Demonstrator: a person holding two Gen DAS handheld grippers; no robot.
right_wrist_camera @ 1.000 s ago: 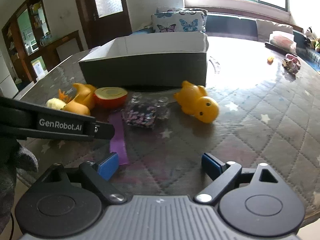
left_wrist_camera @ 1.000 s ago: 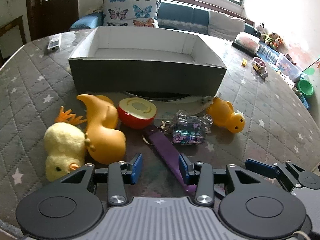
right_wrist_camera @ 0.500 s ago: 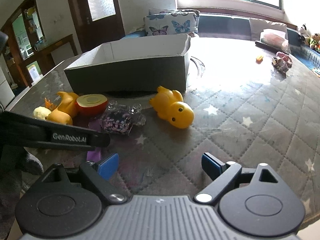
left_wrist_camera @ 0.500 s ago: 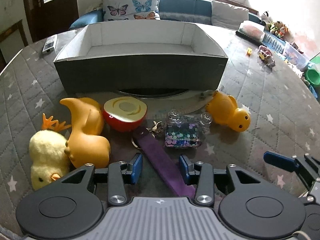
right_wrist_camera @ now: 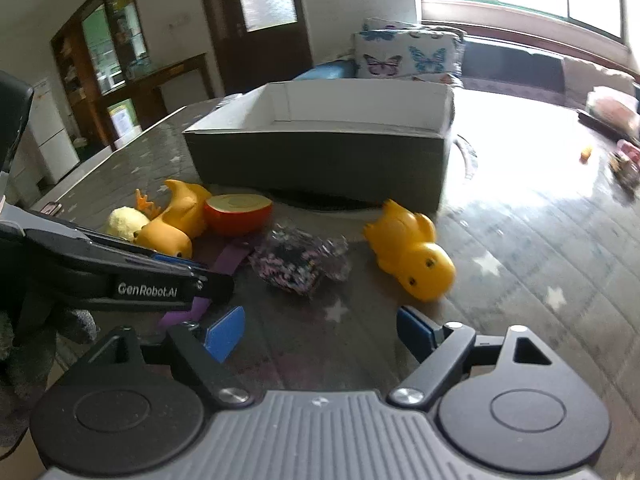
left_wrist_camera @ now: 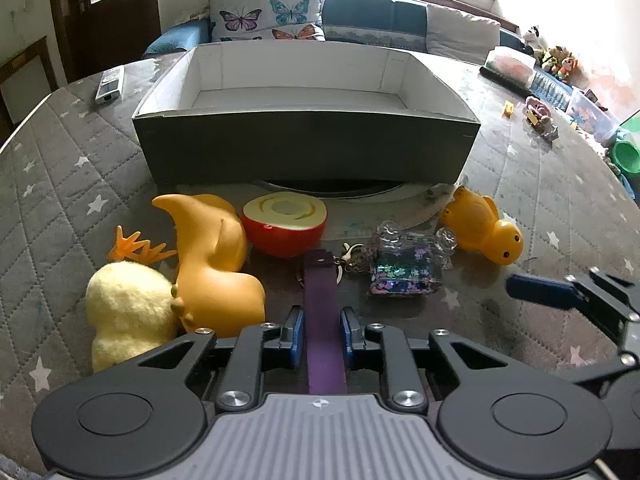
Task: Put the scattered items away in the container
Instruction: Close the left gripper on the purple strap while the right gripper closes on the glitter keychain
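My left claw (left_wrist_camera: 319,335) has narrowed since a second ago: the blue pads that stood apart on either side of the purple strap (left_wrist_camera: 322,316) now sit close against its edges, so I judge the strap pinched, or very nearly; I cannot see whether the pads truly press it. The strap, which lay slanted between the pads, now runs straight away from me to a metal clip at its far end. That makes the strap and its glitter keychain (left_wrist_camera: 406,266), just right of the clip, the likely next load for the box.

My right claw (right_wrist_camera: 320,330) is spread wide and grips nothing; it has swung nearer the toys, and the rubber duck (right_wrist_camera: 412,254) lies just beyond its right pad.

Counted on the table, in front of the box: two rubber ducks, the other being the large duck (left_wrist_camera: 214,268) on the left; one plush chick (left_wrist_camera: 128,312) touching that duck's near side; one half apple (left_wrist_camera: 285,229), cut face up; one strap; one keychain. One grey box (left_wrist_camera: 308,146) stands at the far side; what shows of its white inside is bare.
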